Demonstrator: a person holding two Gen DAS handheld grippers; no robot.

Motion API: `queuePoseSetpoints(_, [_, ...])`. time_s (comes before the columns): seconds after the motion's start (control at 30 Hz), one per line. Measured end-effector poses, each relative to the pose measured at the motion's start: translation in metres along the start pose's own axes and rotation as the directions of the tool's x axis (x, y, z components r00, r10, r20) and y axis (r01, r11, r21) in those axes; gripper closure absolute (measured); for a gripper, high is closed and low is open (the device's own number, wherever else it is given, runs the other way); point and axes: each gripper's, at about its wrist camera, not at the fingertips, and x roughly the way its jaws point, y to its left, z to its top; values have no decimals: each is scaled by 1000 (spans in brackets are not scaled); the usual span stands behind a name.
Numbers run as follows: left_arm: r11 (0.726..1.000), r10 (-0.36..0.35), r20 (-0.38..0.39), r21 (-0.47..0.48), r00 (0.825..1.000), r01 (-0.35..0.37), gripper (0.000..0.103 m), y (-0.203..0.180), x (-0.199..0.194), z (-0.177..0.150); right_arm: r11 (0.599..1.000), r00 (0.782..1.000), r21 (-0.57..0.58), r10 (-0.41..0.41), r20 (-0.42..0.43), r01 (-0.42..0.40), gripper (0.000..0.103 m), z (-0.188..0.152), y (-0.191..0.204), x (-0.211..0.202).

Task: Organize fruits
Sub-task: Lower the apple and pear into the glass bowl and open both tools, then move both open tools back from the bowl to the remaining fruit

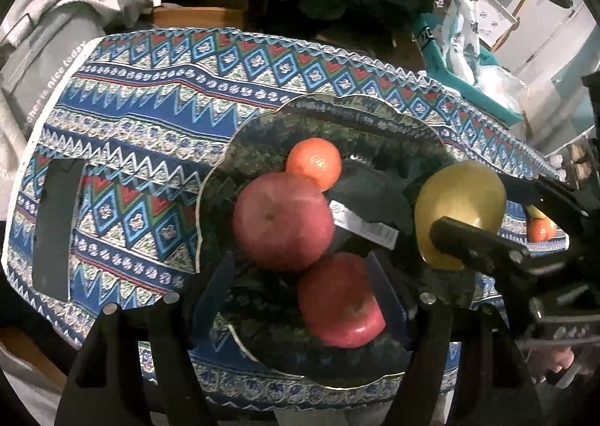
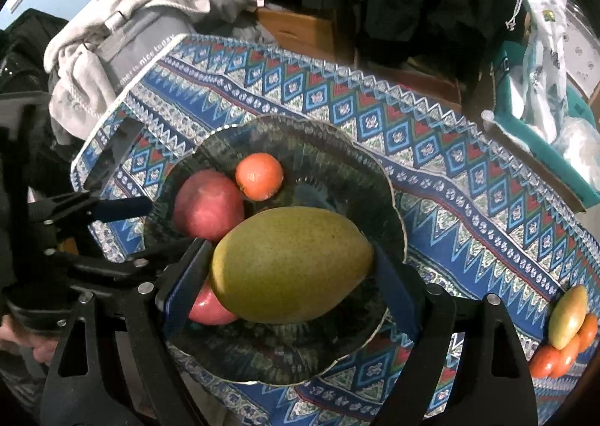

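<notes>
Mango [image 2: 290, 264] crosswise in right claw [image 2: 290, 276], clamped; left claw [image 1: 300, 294] apparently half-open.

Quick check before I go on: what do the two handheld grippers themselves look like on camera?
The left gripper and right gripper match: black angular frames with triangular cut-outs, silver round bolt heads at the joints, and flat dark-blue finger pads. No cables or markings are visible.
</notes>
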Motion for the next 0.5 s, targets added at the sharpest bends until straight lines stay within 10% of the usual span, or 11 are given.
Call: queuePoseSetpoints(0.5, [998, 25, 3, 64, 1000, -25, 29, -14, -8, -10, 999, 996, 41, 6, -94, -2, 24, -10, -8, 30])
